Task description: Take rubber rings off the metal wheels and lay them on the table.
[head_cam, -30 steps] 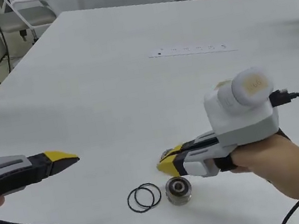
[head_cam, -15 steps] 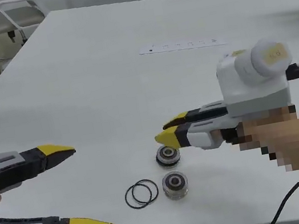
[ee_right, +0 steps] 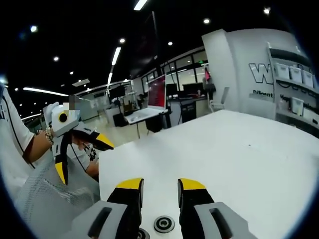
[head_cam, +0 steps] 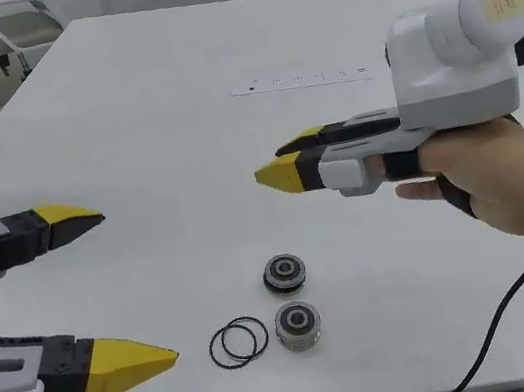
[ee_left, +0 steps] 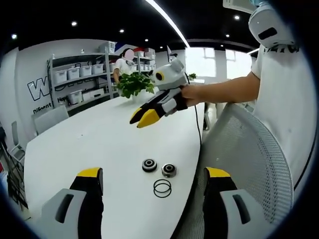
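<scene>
Gaping wide, left tongs empty, right tongs slightly parted, empty

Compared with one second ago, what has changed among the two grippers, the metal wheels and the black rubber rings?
The right gripper has risen from the white table and now hangs above it, jaws slightly apart, empty. The small metal wheel that its tips hid now lies uncovered. Unchanged: the second metal wheel, the two thin black rubber rings beside it, the left gripper wide open.
</scene>
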{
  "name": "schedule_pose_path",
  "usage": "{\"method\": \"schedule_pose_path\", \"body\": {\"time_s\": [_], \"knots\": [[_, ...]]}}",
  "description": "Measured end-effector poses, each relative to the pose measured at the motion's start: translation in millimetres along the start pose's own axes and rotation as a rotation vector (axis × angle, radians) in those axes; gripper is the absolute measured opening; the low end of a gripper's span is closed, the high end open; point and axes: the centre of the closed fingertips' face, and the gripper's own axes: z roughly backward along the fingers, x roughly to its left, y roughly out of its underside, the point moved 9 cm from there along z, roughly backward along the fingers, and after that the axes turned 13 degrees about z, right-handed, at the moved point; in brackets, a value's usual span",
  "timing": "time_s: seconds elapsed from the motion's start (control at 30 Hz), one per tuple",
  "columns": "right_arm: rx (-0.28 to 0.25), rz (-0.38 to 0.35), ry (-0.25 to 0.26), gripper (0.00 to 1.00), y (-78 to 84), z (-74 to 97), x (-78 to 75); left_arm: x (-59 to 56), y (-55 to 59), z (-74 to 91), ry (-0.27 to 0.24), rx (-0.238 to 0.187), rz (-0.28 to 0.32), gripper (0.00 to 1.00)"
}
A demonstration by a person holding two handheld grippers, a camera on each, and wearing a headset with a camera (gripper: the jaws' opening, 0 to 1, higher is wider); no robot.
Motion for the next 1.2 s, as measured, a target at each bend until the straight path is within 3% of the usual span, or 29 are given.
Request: {"method": "schedule_pose_path", "body": {"time_s": [0.2, 0.37, 0.47, 0.53, 0.67, 0.8, 0.97, 1.1, 1.2], "knots": [[0.009, 0.052, -0.033, 0.26, -9.3, -3.7, -6.3, 11.1, -22.0, -5.9, 0.017, -0.003, -0.064, 0.8], [0.038, 0.108, -0.027, 0.27, -10.5, -6.8, -12.7, 19.8, -41.8, -14.9, 0.037, -0.021, -0.094, 0.8], [0.058, 0.115, -0.022, 0.28, -2.8, -8.5, -18.8, 24.0, -55.5, -27.3, 0.056, -0.022, -0.13, 0.8], [0.016, 0.151, -0.001, 0.26, 5.2, -9.0, -20.4, 23.8, -60.9, -34.8, 0.071, -0.014, -0.143, 0.78], [0.014, 0.121, -0.016, 0.25, 26.9, -10.0, -18.5, 21.6, -67.9, -48.5, 0.108, 0.001, -0.179, 0.77], [0.105, 0.144, -0.073, 0.27, 46.3, -11.6, -14.5, 22.1, -72.7, -63.7, 0.138, 0.0, -0.199, 0.77], [0.138, 0.163, -0.106, 0.3, 59.8, -14.2, -11.5, 28.0, -71.3, -85.9, 0.156, -0.004, -0.198, 0.71], [0.178, 0.145, -0.145, 0.32, 72.8, -15.8, -9.1, 31.7, -65.9, -100.7, 0.181, -0.024, -0.171, 0.7], [0.198, 0.15, -0.167, 0.31, 78.5, -18.8, -7.3, 35.3, -53.8, -115.5, 0.17, -0.023, -0.18, 0.68]]}}
